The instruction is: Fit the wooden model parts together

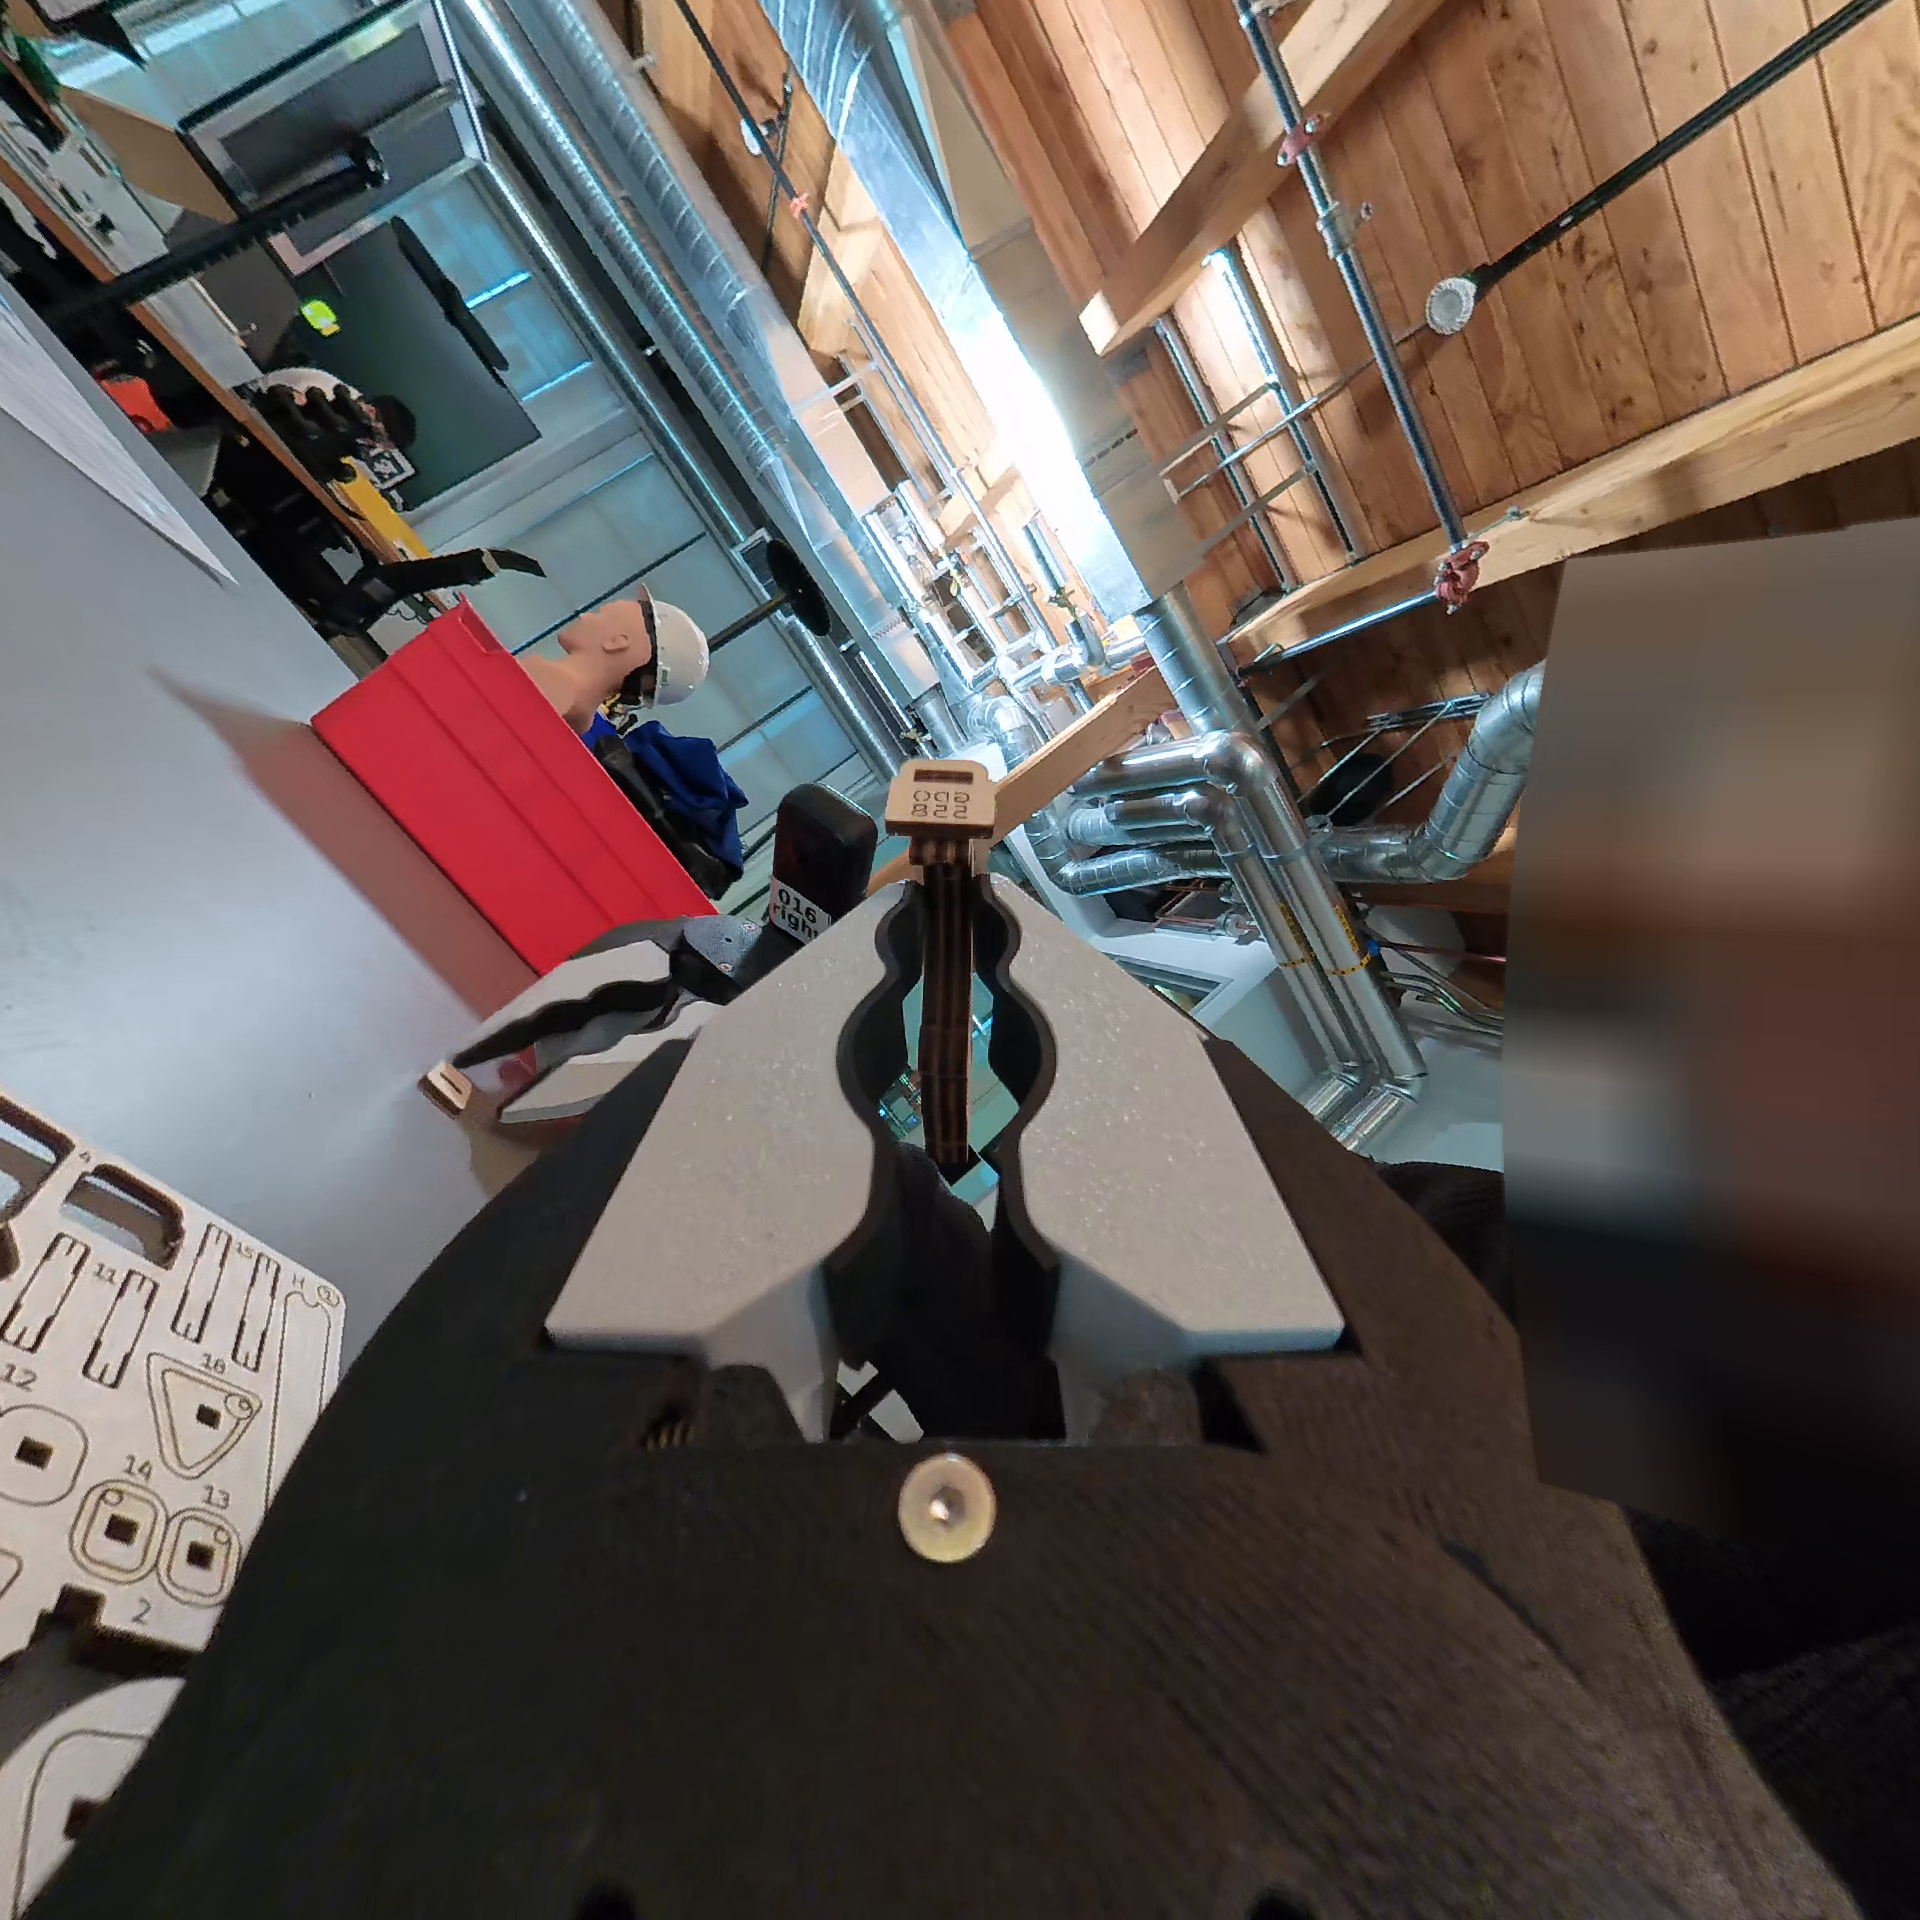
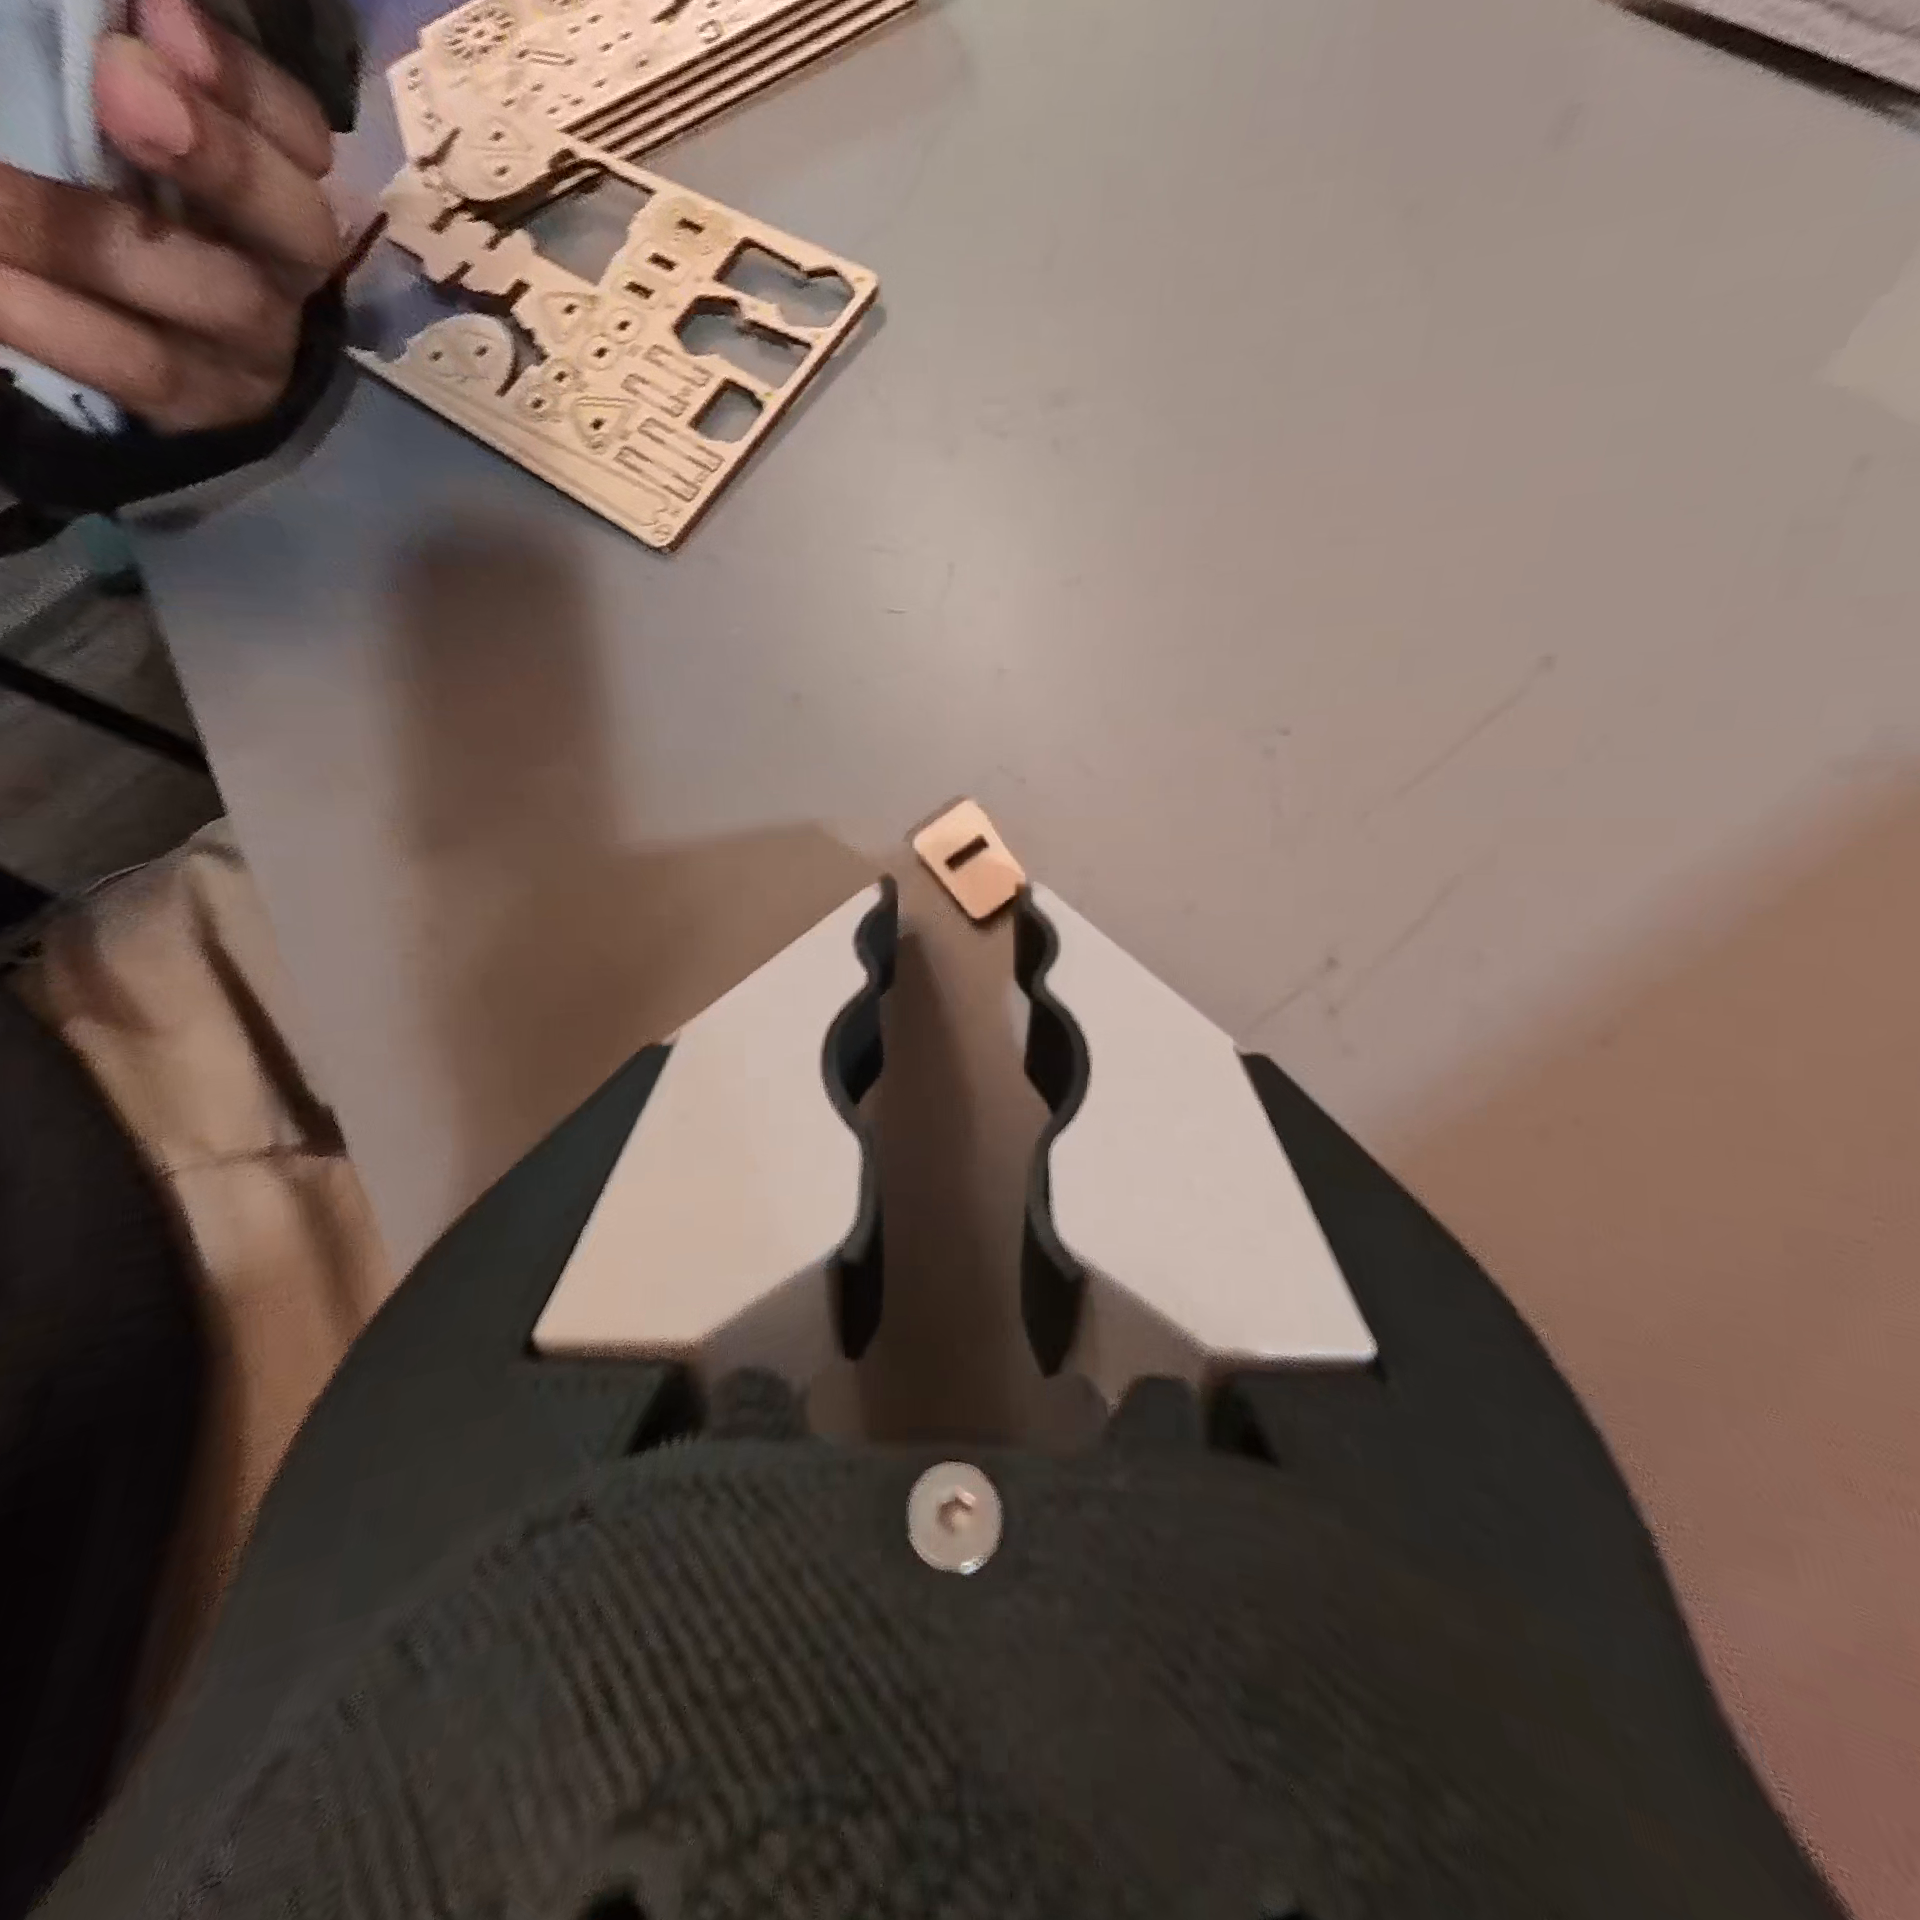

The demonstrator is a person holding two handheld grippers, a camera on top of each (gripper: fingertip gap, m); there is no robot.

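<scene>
My left gripper (image 1: 948, 883) is shut on a stack of thin wooden strips (image 1: 945, 997) topped by a small square wooden cap (image 1: 943, 802); it holds them raised and pointing upward. My right gripper (image 2: 954, 899) is open, low over the grey table (image 2: 1299, 468), just behind a small square wooden piece with a slot (image 2: 966, 857) that lies flat near its right fingertip. In the left wrist view the right gripper (image 1: 499, 1070) shows at the table with that small piece (image 1: 449, 1089) at its tips.
A punched wooden parts sheet (image 2: 634, 343) lies at the far left, with a stack of more sheets (image 2: 623, 62) behind it. The same sheet shows at lower left (image 1: 135, 1403). A red bin (image 1: 488, 790) stands on the table. A hand (image 2: 156, 239) holds the left gripper. The grippers' ends are close to 20 cm from one another.
</scene>
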